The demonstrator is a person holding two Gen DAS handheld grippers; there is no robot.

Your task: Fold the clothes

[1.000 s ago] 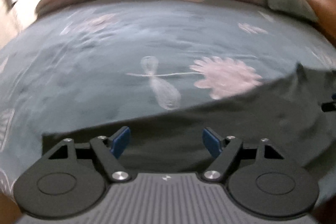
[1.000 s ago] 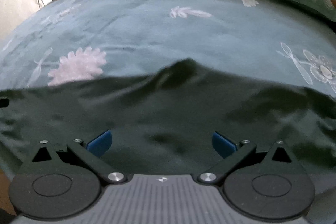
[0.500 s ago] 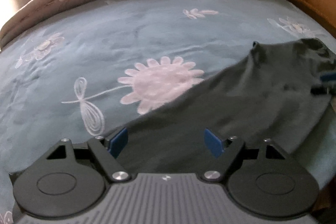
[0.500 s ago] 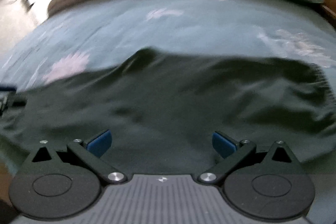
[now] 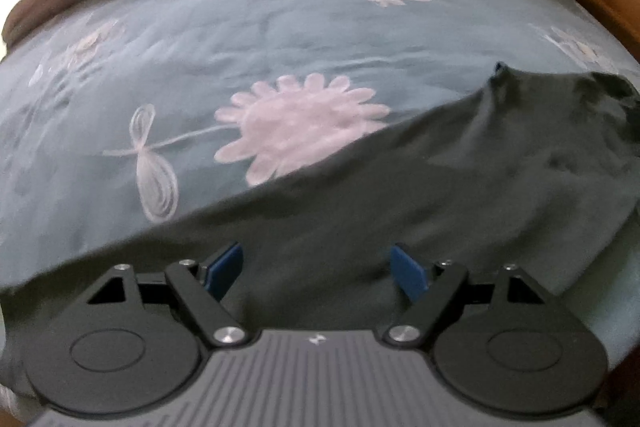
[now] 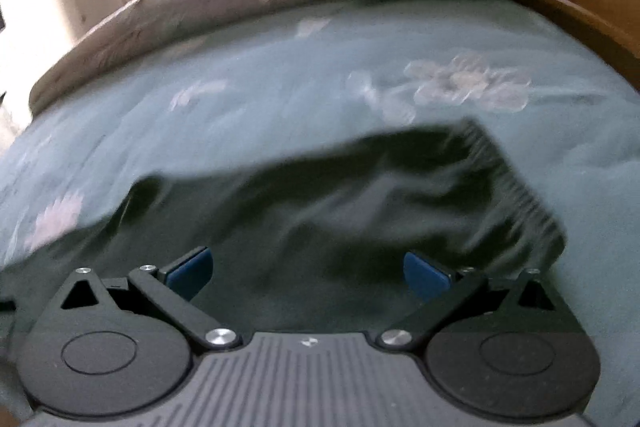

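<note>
Dark green garment [image 5: 460, 187] is spread on the floral bedsheet [image 5: 280, 39], under and ahead of both grippers' wide-open, empty jaws. Soft, limp, prob. light; best pinched at the ribbed hem [image 6: 516, 187], ahead-right of right gripper [image 6: 306, 273]. Left gripper [image 5: 318, 271] hovers over cloth.

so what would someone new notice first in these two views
A dark green garment lies spread and rumpled across a teal bedspread, taking up the lower part of both views. Beside its edge is a big pale pink flower print. The left gripper and right gripper are both open over the cloth.
</note>
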